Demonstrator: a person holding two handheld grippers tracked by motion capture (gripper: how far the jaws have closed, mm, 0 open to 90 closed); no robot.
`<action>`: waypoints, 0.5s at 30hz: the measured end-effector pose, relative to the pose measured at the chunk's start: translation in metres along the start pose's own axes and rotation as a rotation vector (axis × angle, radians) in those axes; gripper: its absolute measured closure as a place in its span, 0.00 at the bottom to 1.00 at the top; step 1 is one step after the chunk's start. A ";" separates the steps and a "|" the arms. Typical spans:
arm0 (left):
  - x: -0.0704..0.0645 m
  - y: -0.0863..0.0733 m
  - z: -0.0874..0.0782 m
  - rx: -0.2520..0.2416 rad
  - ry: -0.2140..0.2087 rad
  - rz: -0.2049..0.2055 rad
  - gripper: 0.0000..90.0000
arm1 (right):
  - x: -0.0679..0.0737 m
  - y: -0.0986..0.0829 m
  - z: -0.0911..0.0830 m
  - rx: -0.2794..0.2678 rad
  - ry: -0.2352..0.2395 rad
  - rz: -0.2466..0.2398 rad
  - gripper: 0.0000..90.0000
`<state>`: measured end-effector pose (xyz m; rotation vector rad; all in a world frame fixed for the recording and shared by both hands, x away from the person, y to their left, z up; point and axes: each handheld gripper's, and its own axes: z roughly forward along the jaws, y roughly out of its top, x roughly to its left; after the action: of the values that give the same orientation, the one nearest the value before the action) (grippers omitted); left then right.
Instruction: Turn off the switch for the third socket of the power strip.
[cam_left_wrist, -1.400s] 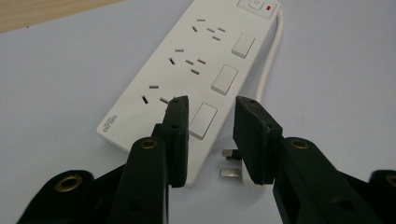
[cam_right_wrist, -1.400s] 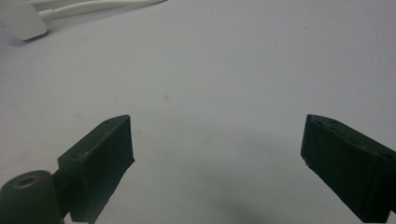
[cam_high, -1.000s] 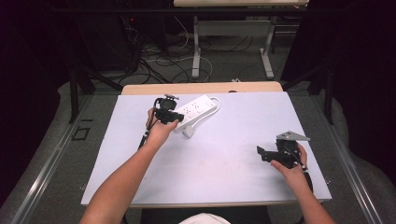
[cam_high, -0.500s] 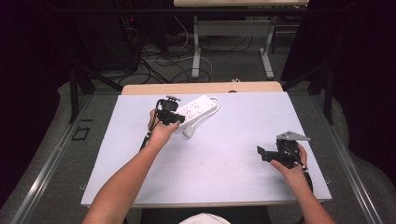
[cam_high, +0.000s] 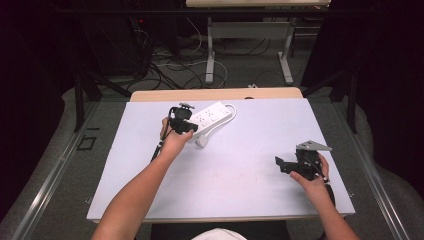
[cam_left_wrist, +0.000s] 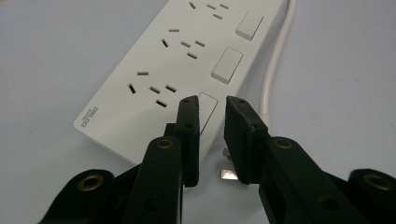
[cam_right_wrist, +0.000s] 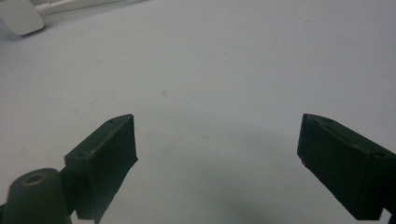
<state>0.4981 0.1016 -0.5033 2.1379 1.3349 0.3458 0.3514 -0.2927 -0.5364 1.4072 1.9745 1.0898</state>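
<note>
A white power strip (cam_high: 213, 116) lies at the back of the table, with several sockets and rocker switches (cam_left_wrist: 227, 65). Its white cable (cam_left_wrist: 274, 65) curls back to a plug (cam_high: 202, 141) whose metal prongs (cam_left_wrist: 228, 173) lie beside the strip's near end. My left gripper (cam_high: 189, 128) hovers over that near end. Its jaws are drawn almost together around nothing, the tips (cam_left_wrist: 212, 100) just above the nearest switch. My right gripper (cam_high: 281, 164) rests low over bare table at the right, wide open and empty (cam_right_wrist: 217, 126).
The pale tabletop (cam_high: 240, 175) ends in a wooden strip at the back. The white plug (cam_right_wrist: 21, 18) lies far off in the right gripper view. Beyond the table are desk legs and loose cables on the floor (cam_high: 210, 60).
</note>
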 end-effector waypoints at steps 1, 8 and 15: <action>0.000 0.000 0.000 0.000 0.000 -0.005 0.85 | 0.000 0.000 0.000 0.000 -0.001 -0.001 0.13; 0.003 0.000 0.005 0.003 -0.007 -0.009 0.88 | 0.000 0.000 0.001 0.002 0.001 -0.006 0.13; 0.003 0.000 0.009 0.008 -0.020 -0.022 0.91 | -0.001 0.000 0.001 0.004 0.002 -0.010 0.13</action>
<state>0.5039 0.1013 -0.5110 2.1261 1.3504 0.3100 0.3520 -0.2930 -0.5371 1.3973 1.9841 1.0844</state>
